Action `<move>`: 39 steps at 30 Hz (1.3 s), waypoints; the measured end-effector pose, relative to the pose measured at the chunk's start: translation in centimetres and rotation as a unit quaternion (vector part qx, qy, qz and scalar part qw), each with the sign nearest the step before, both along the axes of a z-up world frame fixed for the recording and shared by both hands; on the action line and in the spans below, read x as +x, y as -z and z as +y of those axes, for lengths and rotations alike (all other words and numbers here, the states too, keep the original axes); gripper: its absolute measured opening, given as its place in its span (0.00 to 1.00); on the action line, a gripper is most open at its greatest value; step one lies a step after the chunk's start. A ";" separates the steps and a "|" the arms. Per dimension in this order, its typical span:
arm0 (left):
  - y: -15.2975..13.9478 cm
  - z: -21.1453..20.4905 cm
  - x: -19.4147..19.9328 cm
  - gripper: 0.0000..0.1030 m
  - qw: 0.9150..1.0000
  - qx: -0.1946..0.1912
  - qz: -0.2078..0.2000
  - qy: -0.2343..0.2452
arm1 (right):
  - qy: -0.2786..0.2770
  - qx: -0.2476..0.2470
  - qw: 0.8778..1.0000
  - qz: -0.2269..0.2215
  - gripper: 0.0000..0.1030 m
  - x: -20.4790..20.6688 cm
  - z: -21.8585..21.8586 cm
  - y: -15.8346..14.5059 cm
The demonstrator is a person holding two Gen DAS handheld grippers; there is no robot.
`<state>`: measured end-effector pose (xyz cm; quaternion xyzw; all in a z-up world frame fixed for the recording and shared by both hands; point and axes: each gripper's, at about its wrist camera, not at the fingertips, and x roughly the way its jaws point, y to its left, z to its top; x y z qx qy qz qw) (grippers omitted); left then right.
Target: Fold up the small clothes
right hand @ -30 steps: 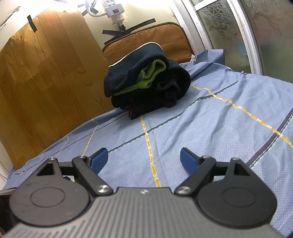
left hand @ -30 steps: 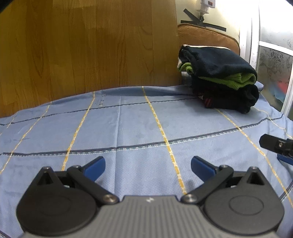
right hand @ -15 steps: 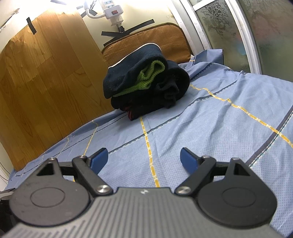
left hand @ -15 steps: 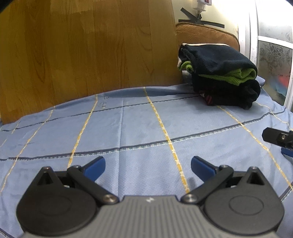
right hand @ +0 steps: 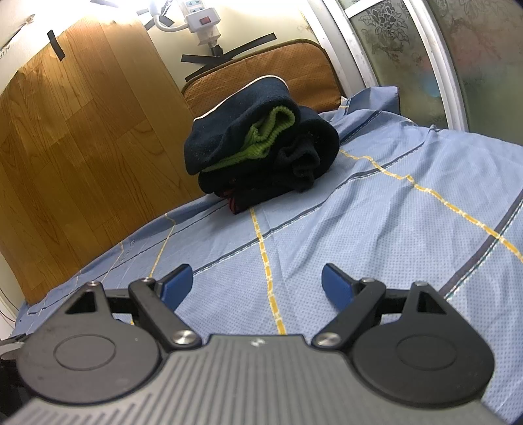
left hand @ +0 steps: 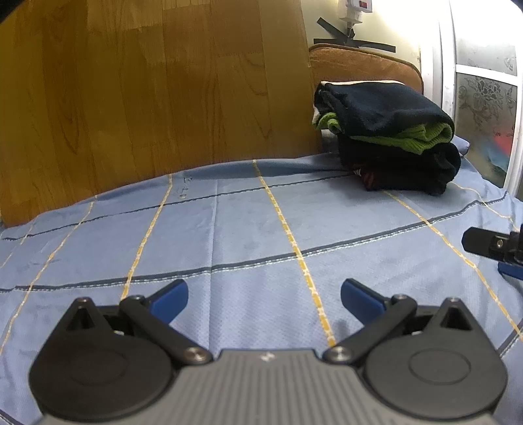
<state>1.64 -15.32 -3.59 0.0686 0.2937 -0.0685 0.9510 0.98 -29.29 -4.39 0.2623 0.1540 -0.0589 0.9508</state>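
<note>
Left gripper [left hand: 263,299] wide open, blue pads [left hand: 170,299] spread, nothing between them, low over blue checked sheet [left hand: 235,229]. Right gripper [right hand: 256,282] same: wide open, empty, pads [right hand: 336,286] apart above sheet [right hand: 376,222]. Only in left view: tip of right gripper [left hand: 497,251] poking in at right edge, near the sheet. Only in right view: sliver of black gear at bottom-left edge, too cropped to identify. Farther back, folded clothes stack [left hand: 389,140] on far right of sheet, dark navy on top, green knit layer under it, black below; right view [right hand: 261,153] shows rolled fold ends and red-striped bottom piece. Behind stack, brown cushion [left hand: 359,62] against wall, wood panel [left hand: 147,91] to left. Power strip [right hand: 201,18] fully seen in right view, cropped in left. Frosted window [right hand: 425,49] at right
</note>
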 end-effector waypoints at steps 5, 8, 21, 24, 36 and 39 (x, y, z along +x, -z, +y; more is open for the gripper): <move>-0.2 -0.1 -0.4 1.00 1.000 0.014 -0.021 -0.008 | 0.000 0.001 1.000 0.000 0.85 0.0 0.0 0.0; -0.3 -0.3 -0.8 1.00 0.999 0.029 -0.042 -0.016 | -0.001 0.002 1.000 -0.002 0.85 0.0 0.0 0.0; -0.3 -0.7 -1.3 1.00 0.997 0.040 -0.060 0.004 | -0.007 0.005 1.000 -0.004 0.85 0.2 -0.1 0.0; -0.3 -0.7 -1.4 1.00 0.997 0.038 -0.064 0.002 | -0.007 0.006 1.000 -0.006 0.85 0.1 -0.1 0.0; -0.4 -1.0 -1.6 1.00 0.995 0.055 -0.086 -0.019 | -0.009 0.009 1.000 -0.011 0.85 0.0 -0.3 0.0; -0.4 -0.8 -1.5 1.00 0.995 0.053 -0.080 -0.020 | -0.010 0.009 1.000 -0.011 0.85 0.0 -0.3 0.0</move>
